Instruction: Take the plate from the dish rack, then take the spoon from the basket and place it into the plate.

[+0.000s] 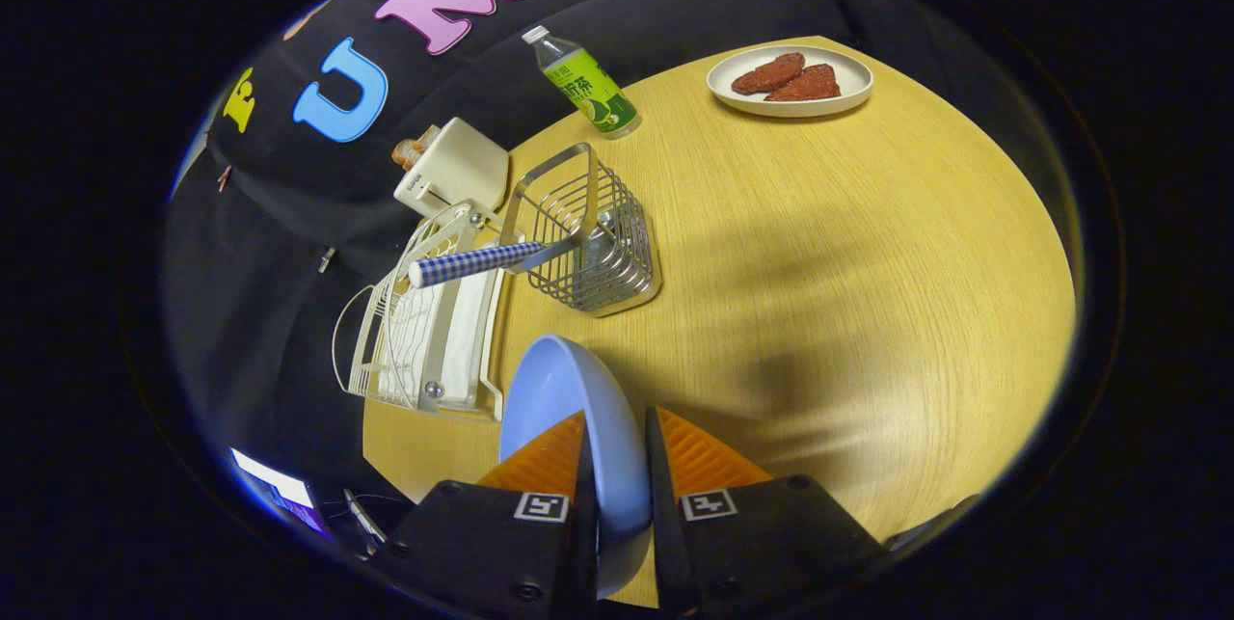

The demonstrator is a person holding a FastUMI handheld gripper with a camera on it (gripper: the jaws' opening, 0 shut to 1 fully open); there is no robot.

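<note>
Between the fingers of our claw we held a pale blue plate, smooth and round, standing on edge with its rim pinched from both sides and lifted over the yellow wooden bench. Just beyond it, near the bench's edge, we saw the white wire dish rack, with only white slotted trays inside. Beside the rack stood a wire basket holding a spoon, whose blue-and-white checked handle leaned out over the rack. Farther off, we noted a white toaster, a green-labelled bottle, and a white dish carrying two reddish-brown slices.
</note>
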